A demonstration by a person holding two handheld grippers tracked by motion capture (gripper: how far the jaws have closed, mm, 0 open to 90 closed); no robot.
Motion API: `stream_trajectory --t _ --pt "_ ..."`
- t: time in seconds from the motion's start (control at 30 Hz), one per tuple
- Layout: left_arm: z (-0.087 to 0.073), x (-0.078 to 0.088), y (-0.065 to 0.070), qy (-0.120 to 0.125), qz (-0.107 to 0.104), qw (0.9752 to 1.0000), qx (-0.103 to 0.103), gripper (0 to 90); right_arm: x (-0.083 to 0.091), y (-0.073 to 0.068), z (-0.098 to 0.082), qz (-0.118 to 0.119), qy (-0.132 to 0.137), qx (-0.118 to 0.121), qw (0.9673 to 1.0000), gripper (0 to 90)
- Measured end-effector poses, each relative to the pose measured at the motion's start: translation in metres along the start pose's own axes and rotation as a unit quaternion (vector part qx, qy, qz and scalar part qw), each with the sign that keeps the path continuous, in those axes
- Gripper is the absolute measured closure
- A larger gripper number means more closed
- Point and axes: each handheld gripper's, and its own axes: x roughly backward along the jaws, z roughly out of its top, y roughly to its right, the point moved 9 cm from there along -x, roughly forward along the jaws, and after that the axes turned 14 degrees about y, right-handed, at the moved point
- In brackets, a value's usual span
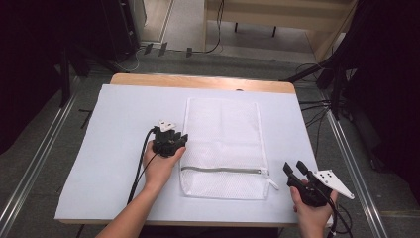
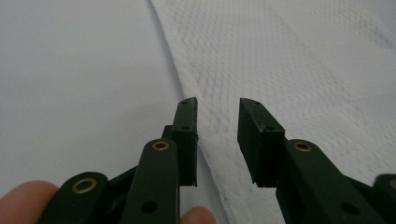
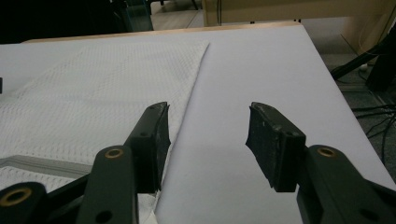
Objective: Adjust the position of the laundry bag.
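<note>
The white mesh laundry bag (image 1: 225, 144) lay flat near the middle of the table, its long sides running away from you. Its fabric was a fine honeycomb net, pale enough to blend almost into the sheet under it, with faint creases across the panel. A grey zipper (image 1: 223, 170) ran straight across it close to your end, closed along its length, and a small white pull tab (image 1: 273, 184) stuck out past the bag's right corner. Below the zipper a short strip of mesh finished the bag off.

Your left gripper (image 1: 174, 140) sat at the bag's left edge, about halfway along it. In the left gripper view (image 2: 217, 135) the jaws stood a little apart over that edge, one jaw over the bare sheet and the other over the mesh, with the hem running up between them; the pads were not pressing on the fabric, so the gripper was released, not grasping.

Your right gripper (image 1: 294, 167) was off the bag's near right corner, apart from it. In the right gripper view (image 3: 208, 140) its jaws gaped wide with nothing between them, the bag's right edge passing just by the left jaw.

Everything rested on a light grey sheet (image 1: 119, 119) covering the wooden table (image 1: 198, 81).
</note>
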Motion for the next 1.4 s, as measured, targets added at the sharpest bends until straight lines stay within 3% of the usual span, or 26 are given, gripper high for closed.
stream_trajectory --t 0.07,0.27,0.6,0.7,0.83,0.93,1.1,1.4 --pt "-0.001 -0.003 -0.004 -0.005 0.009 0.9999 0.001 69.2 0.0 0.001 0.0 0.0 0.001 0.0 1.0 49.5" --pt "-0.003 -0.008 -0.003 -0.019 -0.008 0.9997 0.015 69.7 0.001 0.003 0.0 0.0 0.0 -0.002 1.0 49.4" --pt "-0.009 -0.014 -0.002 -0.031 -0.005 0.9992 0.024 73.0 0.0 0.003 -0.002 0.001 -0.004 -0.005 1.0 49.4" --pt "-0.01 -0.015 -0.001 -0.033 -0.007 0.9993 0.017 74.0 -0.001 0.003 -0.002 0.002 -0.005 -0.006 1.0 49.2" --pt "-0.009 -0.016 -0.001 -0.039 -0.004 0.9991 0.015 76.9 -0.001 0.004 -0.003 0.001 -0.007 -0.011 0.9999 49.2" --pt "-0.01 -0.016 0.003 -0.041 -0.018 0.9988 0.02 82.8 -0.001 0.004 -0.004 0.001 -0.008 -0.013 0.9999 49.1" --pt "-0.01 -0.016 0.003 -0.043 -0.021 0.9985 0.027 90.0 -0.002 0.005 -0.005 0.003 -0.01 -0.013 0.9999 49.2" --pt "-0.007 -0.012 -0.002 -0.044 -0.029 0.9983 0.026 90.0 -0.001 0.006 -0.006 0.003 -0.012 -0.013 0.9998 49.2"
